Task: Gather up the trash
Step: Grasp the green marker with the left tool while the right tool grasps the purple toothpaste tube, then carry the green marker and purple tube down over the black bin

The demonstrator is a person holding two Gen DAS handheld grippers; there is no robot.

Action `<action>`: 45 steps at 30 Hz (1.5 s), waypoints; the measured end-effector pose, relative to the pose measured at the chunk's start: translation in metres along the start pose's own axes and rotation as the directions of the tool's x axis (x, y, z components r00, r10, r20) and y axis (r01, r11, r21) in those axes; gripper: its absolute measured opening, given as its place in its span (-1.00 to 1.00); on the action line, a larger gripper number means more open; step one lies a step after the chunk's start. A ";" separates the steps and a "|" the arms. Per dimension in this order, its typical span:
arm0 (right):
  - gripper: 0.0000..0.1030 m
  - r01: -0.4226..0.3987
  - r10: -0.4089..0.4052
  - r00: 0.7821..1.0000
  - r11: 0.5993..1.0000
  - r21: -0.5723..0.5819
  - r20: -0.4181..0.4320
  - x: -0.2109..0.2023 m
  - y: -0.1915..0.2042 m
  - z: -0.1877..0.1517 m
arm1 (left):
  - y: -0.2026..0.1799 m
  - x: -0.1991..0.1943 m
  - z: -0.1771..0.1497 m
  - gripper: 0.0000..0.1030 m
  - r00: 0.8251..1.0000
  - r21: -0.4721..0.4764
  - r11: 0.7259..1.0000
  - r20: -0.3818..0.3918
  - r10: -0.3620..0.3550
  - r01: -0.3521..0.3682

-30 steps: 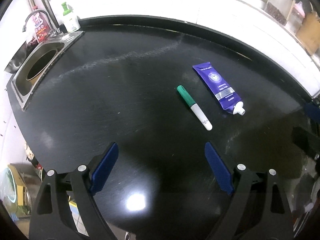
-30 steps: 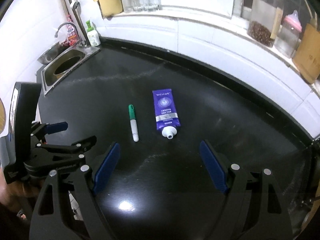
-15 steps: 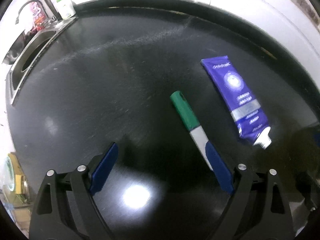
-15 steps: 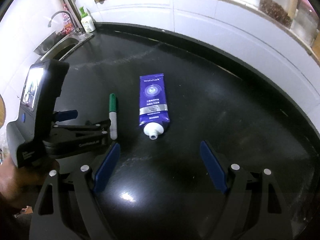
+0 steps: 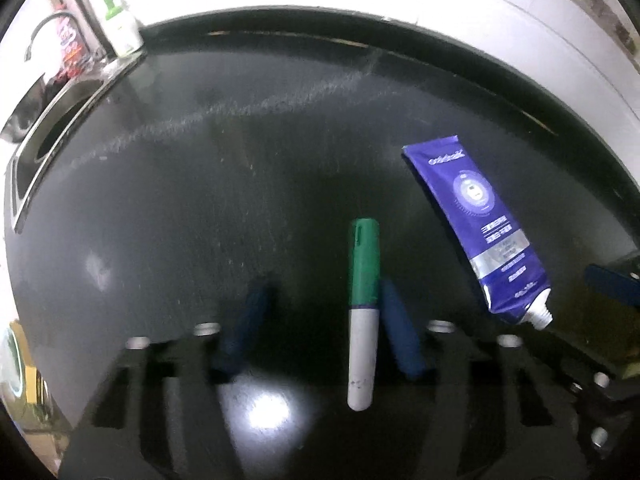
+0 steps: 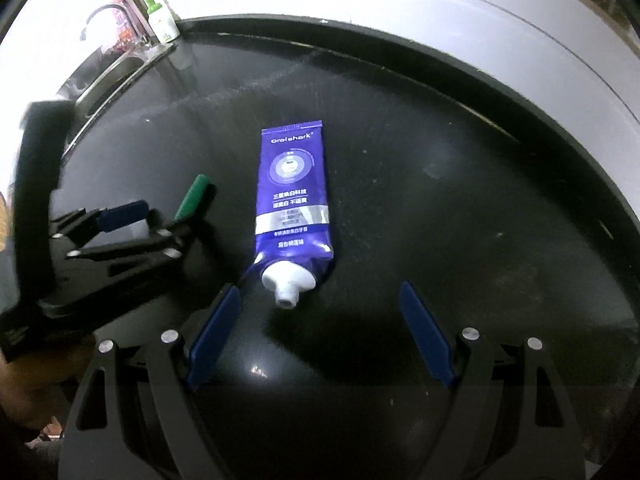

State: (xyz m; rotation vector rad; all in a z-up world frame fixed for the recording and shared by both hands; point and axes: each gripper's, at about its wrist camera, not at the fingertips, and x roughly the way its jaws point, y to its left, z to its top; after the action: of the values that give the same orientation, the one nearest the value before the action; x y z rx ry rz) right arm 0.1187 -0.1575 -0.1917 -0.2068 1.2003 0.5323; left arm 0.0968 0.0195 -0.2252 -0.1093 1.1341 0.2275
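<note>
While the left gripper (image 5: 320, 332) hangs low over the black counter (image 5: 200, 208), its jaws have just been closing, and the green-capped marker (image 5: 363, 312) lies between its blurred blue fingers (image 5: 400, 336). The marker sits hard against the right-hand finger, with a clear gap to the left-hand one, so the pads do not yet press it from both sides. Its green cap points to the far side and its white barrel runs back toward the camera.

To the right of the marker, apart from it, lies the purple toothpaste tube (image 6: 294, 200), flat on the counter, its open white nozzle toward the near edge. The right gripper (image 6: 320, 332) stands wide apart and holds nothing; the nozzle lies just beyond the gap between its fingers. A steel sink (image 5: 36, 152) sits at the far left.
</note>
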 end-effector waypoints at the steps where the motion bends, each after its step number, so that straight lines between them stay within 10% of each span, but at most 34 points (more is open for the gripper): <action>1: 0.54 0.000 0.000 1.000 1.000 -0.001 -0.003 0.002 0.000 0.002 | 0.001 0.000 0.002 -0.53 1.000 0.010 1.000 0.004 0.001 -0.001; 2: 0.54 0.002 -0.002 1.000 1.000 -0.003 -0.009 0.007 0.001 0.004 | 0.002 0.000 0.002 -0.75 1.000 0.015 1.000 0.007 0.004 -0.004; 14: 0.54 0.076 -0.075 0.997 0.995 -0.057 0.013 0.038 0.027 0.031 | 0.028 -0.001 0.004 -0.75 1.000 0.004 0.999 0.000 -0.032 0.032; 19: 0.00 0.090 -0.088 0.995 0.993 -0.071 0.035 0.041 0.031 0.043 | 0.037 -0.008 0.008 -0.75 1.000 0.020 1.000 -0.006 -0.021 0.022; 23: -0.01 0.084 -0.084 0.996 0.994 -0.071 0.002 0.041 0.033 0.049 | 0.046 -0.020 0.011 -0.75 1.000 0.014 1.000 0.005 -0.014 0.014; 45: -0.01 0.061 -0.041 0.989 0.988 -0.139 0.141 -0.058 0.107 0.036 | 0.113 -0.100 -0.030 -0.75 0.994 -0.101 0.994 0.098 0.044 -0.034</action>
State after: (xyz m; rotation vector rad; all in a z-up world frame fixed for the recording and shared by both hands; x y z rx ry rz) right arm 0.0807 -0.0667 -0.1122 -0.3172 1.0209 0.5790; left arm 0.0034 0.1110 -0.1440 -0.1624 1.0258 0.3209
